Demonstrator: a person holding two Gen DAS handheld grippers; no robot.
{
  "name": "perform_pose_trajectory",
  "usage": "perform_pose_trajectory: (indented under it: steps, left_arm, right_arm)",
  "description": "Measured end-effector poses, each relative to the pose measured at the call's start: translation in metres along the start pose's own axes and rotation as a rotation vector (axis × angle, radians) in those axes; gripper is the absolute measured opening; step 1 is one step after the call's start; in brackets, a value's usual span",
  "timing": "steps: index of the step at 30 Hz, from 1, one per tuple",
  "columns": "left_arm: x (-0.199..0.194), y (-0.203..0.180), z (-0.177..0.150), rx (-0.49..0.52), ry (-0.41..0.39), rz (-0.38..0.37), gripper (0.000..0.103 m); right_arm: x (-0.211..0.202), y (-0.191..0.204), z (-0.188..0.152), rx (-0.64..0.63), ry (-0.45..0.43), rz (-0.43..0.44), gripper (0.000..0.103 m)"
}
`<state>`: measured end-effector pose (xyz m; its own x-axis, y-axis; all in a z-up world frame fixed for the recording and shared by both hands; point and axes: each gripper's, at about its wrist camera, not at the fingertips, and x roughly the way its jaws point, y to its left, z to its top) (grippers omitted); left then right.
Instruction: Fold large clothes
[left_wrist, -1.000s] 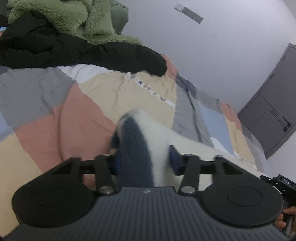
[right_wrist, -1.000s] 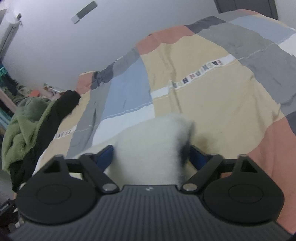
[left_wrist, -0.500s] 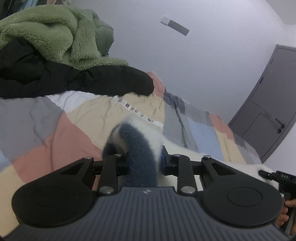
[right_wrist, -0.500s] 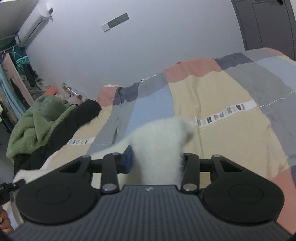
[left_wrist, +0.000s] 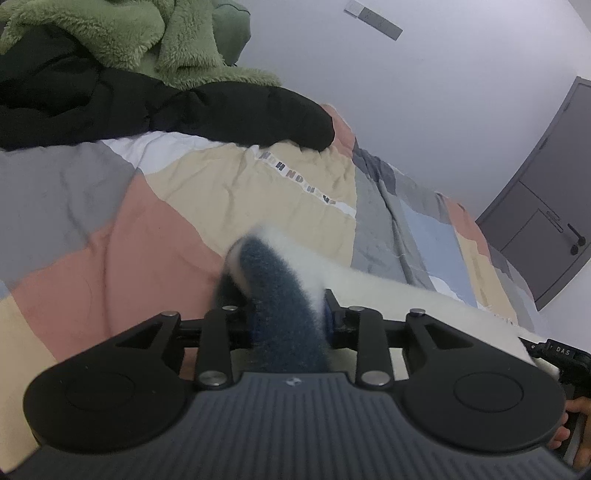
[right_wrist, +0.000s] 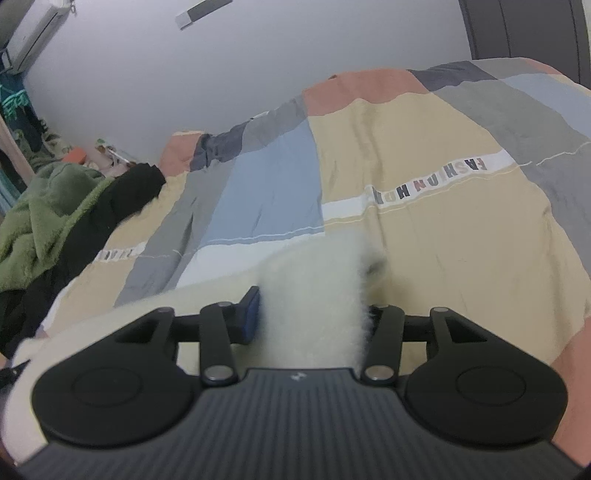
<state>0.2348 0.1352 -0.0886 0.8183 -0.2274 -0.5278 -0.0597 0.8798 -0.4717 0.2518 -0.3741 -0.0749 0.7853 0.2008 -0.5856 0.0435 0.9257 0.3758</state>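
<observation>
A fluffy white fleece garment (left_wrist: 388, 295) with a dark blue-grey panel (left_wrist: 280, 288) hangs stretched between my two grippers above the patchwork quilt (left_wrist: 221, 192). My left gripper (left_wrist: 290, 314) has the dark panel bunched between its pads; its jaws are opening slightly but still press on the fabric. In the right wrist view, my right gripper (right_wrist: 312, 314) pinches a thick fold of the white fleece (right_wrist: 314, 273), its jaws also easing open. The fleece runs off to the left there. The right gripper's body (left_wrist: 565, 354) and a hand (left_wrist: 576, 406) show at the left view's edge.
A black coat (left_wrist: 184, 107) and a green fleece (left_wrist: 147, 37) are heaped at the far side of the bed, also seen as a green fleece pile (right_wrist: 44, 221). A grey door (left_wrist: 546, 206) stands beyond the bed. The quilt (right_wrist: 424, 240) lies spread ahead.
The right jaws have narrowed on the white fleece from their wide stance a second ago. Both grippers shifted a little over the bed, the fabric still between them.
</observation>
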Motion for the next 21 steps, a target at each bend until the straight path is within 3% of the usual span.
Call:
perform_pose_trajectory:
  steps: [3,5,6,12,16,21]
  left_arm:
    - [-0.011,-0.003,0.000,-0.004,-0.014,0.005,0.053]
    - [-0.022,-0.008,0.000,0.013,-0.037,0.007,0.058]
    - [-0.028,-0.010,0.000,0.017,-0.051,0.007,0.060]
    - [-0.076,-0.024,-0.007,0.017,-0.156,0.007,0.061]
    - [-0.110,-0.032,-0.017,-0.004,-0.198,-0.032,0.063]
    - [-0.129,-0.046,-0.034,-0.016,-0.151,-0.101,0.070]
  right_arm:
    - [-0.010,0.004,0.000,0.014,-0.016,-0.014,0.058]
    - [-0.023,0.008,-0.002,0.019,-0.039,-0.016,0.076]
    - [-0.030,0.011,-0.003,0.017,-0.055,-0.011,0.079]
    - [-0.076,0.028,-0.013,-0.055,-0.164,-0.016,0.081]
    - [-0.102,0.038,-0.021,-0.089,-0.237,0.033,0.080]
    - [-0.111,0.064,-0.033,-0.207,-0.264,0.099,0.080]
